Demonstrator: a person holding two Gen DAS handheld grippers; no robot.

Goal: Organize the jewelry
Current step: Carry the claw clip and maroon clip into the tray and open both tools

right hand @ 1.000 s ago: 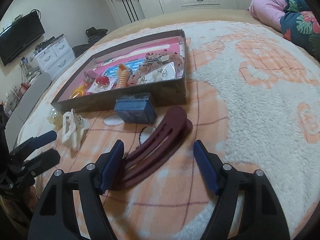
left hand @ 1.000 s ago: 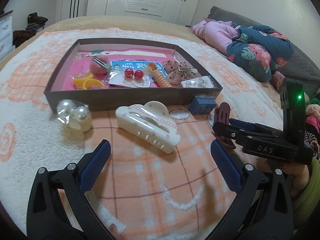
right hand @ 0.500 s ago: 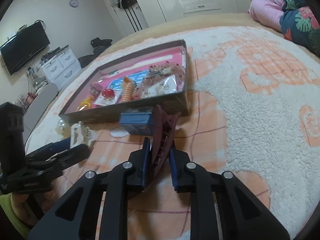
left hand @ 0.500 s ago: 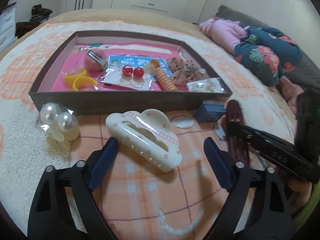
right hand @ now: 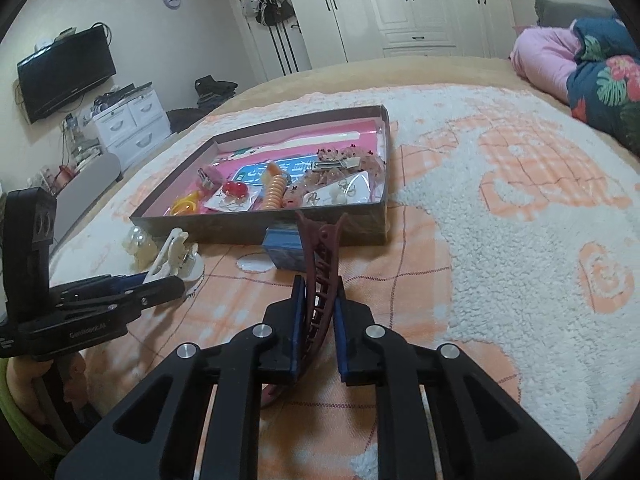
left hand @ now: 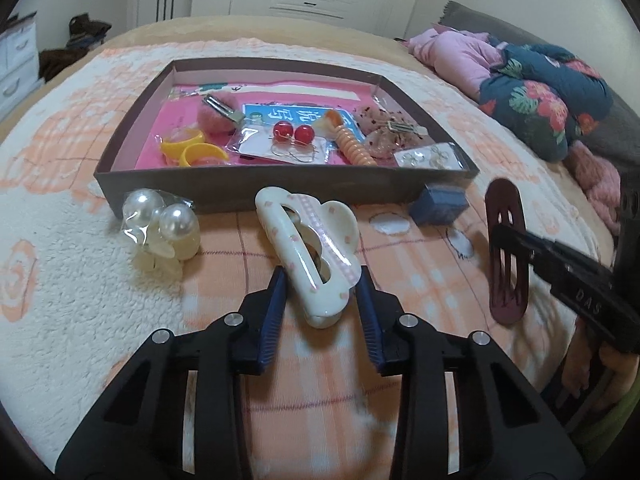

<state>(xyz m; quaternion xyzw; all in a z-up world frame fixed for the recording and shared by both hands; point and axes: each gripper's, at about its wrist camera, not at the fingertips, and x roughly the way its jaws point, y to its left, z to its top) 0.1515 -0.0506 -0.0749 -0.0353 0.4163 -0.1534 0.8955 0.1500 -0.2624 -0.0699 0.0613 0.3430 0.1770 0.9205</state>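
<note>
Blue-padded fingers of the left gripper [left hand: 322, 294] clamp the near end of a cream cloud-shaped plastic hair claw [left hand: 308, 254] lying on the orange-checked blanket [left hand: 420, 280] before the shallow brown cardboard tray [left hand: 256, 192]. Right gripper [right hand: 320, 312] pinches a maroon plastic hair clip [right hand: 322, 264], lifted edgewise.

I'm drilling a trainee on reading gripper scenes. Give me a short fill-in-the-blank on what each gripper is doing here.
1. The left gripper closes around the ____ claw clip.
2. The right gripper is shut on the ____ hair clip.
3. The red ball earrings lie inside the ____.
4. The pearl clip rests ____ that container.

Missing: cream; maroon; box; outside
</note>
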